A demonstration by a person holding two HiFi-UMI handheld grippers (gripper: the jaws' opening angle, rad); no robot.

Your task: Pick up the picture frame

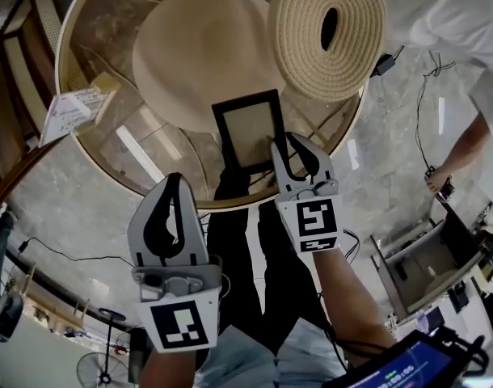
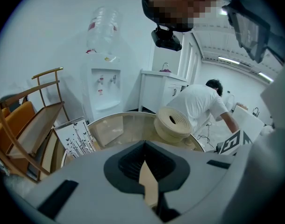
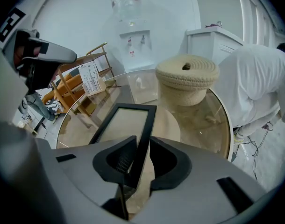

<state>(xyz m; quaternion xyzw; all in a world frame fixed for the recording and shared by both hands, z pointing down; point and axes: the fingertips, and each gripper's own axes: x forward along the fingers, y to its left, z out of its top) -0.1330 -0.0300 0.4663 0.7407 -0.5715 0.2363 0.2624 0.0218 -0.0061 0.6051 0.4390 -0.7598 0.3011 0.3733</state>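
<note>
Inventory of the room, as seen from beside the table.

1. Frame: black rim, pale pane. It lay over the near part of the table, its far end across the disc. Whether that far end touched the disc could not be told.
2. Right gripper: clenched on the frame's near right edge, one jaw on the pane side and one on the outer side.
3. Left gripper: jaws pressed together with nothing between them. It was held short of the table's near rim, left of the frame and apart from it.
4. Table: round, with a glass top.
5. Disc: beige and round, at mid-table.
6. Basket: coiled rope with a hole in its lid. It stood just right of the disc on the far side of the table.
7. Card: printed, at the table's left rim.
8. Rack: wooden, beyond the card.
9. Dispenser: white, bottle on top, against the wall.
10. Cabinet: white, beside the dispenser.
11. Person: in a white shirt, bent over to the right of the table.
</note>
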